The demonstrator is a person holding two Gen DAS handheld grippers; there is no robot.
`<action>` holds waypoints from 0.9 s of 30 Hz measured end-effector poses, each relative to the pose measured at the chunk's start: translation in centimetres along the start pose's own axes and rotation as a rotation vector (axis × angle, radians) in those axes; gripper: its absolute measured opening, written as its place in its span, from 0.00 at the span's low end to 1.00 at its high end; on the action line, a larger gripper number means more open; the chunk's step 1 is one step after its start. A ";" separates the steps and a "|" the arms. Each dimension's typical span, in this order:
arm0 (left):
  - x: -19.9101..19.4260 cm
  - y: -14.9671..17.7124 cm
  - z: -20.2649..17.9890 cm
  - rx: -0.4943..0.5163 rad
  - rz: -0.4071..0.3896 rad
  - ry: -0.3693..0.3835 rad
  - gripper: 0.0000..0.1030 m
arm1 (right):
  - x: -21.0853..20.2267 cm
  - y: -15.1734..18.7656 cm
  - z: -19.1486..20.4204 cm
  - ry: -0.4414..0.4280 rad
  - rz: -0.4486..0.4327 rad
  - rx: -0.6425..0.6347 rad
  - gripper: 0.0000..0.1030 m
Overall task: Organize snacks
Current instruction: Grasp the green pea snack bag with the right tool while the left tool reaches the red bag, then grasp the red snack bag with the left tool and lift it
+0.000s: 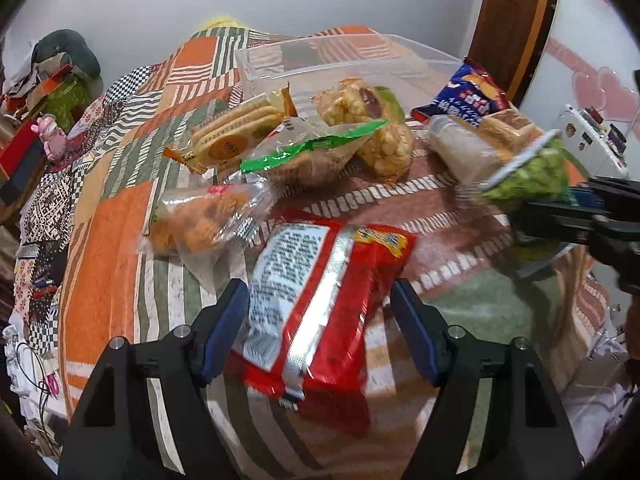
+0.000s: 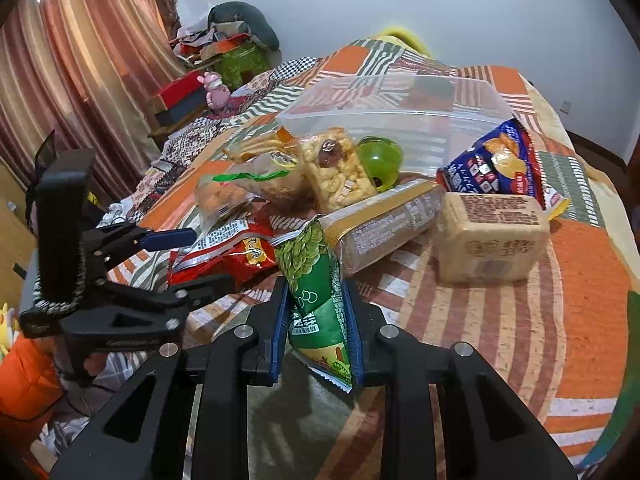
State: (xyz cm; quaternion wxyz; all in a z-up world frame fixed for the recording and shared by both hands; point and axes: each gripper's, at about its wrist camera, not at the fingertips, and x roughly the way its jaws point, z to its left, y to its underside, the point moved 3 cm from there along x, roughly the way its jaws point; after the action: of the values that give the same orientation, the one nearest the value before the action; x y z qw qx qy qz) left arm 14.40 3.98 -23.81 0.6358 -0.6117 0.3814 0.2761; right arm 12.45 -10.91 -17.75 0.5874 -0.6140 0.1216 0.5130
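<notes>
My left gripper (image 1: pixel 318 292) is open, and a red snack packet (image 1: pixel 320 300) lies between its blue pads with a gap on each side. The right wrist view shows that gripper (image 2: pixel 210 258) from the side, its fingers spread around the red packet (image 2: pixel 228 256). My right gripper (image 2: pixel 316 286) is shut on a green pea packet (image 2: pixel 314 280), held upright above the quilt. From the left wrist view that gripper (image 1: pixel 536 204) and the green packet (image 1: pixel 532 176) are at the right edge. A clear plastic container (image 1: pixel 340 60) (image 2: pixel 400 112) stands behind the snack pile.
On the patchwork quilt (image 1: pixel 108 264) lie a cracker pack (image 1: pixel 232 132), a green-sealed bag (image 1: pixel 312 152), an orange snack bag (image 1: pixel 200 216), a puffed-rice bar (image 2: pixel 340 172), a blue chips bag (image 2: pixel 492 164), a long pack (image 2: pixel 384 224) and a beige square pack (image 2: pixel 492 236). Boxes and a pink toy (image 2: pixel 216 88) sit at the far left.
</notes>
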 end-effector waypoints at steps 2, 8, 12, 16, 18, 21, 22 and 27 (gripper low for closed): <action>0.7 -0.2 0.2 0.002 0.012 -0.001 0.77 | -0.2 0.0 -0.2 0.001 -0.004 0.009 0.22; 2.2 -0.2 0.4 -0.007 0.031 0.021 0.79 | -0.6 0.1 -0.8 0.001 -0.012 0.029 0.22; 1.7 0.0 0.3 -0.015 0.024 0.042 0.67 | -1.1 0.2 -1.0 0.008 -0.020 0.034 0.22; 0.3 0.3 -0.4 -0.001 -0.010 0.034 0.67 | -1.9 0.2 -1.1 0.011 -0.038 0.037 0.20; -0.5 0.2 -0.7 0.003 -0.028 0.031 0.67 | -2.6 0.1 -1.0 0.017 -0.057 0.034 0.20; -2.2 -0.2 -1.2 0.003 -0.064 0.024 0.66 | -3.3 -0.1 -1.1 0.025 -0.078 0.031 0.20; -2.8 -0.4 -1.3 0.000 -0.079 0.021 0.66 | -3.6 -0.2 -1.1 0.026 -0.084 0.032 0.20; -5.7 -1.8 -1.5 -0.016 -0.153 0.009 0.67 | -4.7 -0.9 -1.2 0.034 -0.123 0.029 0.20</action>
State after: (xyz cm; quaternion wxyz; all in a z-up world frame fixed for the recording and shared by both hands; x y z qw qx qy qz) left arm 12.46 2.96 -18.05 0.6484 -0.6453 0.3342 0.2269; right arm 11.63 -13.77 -13.78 0.6245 -0.6202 0.1011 0.4638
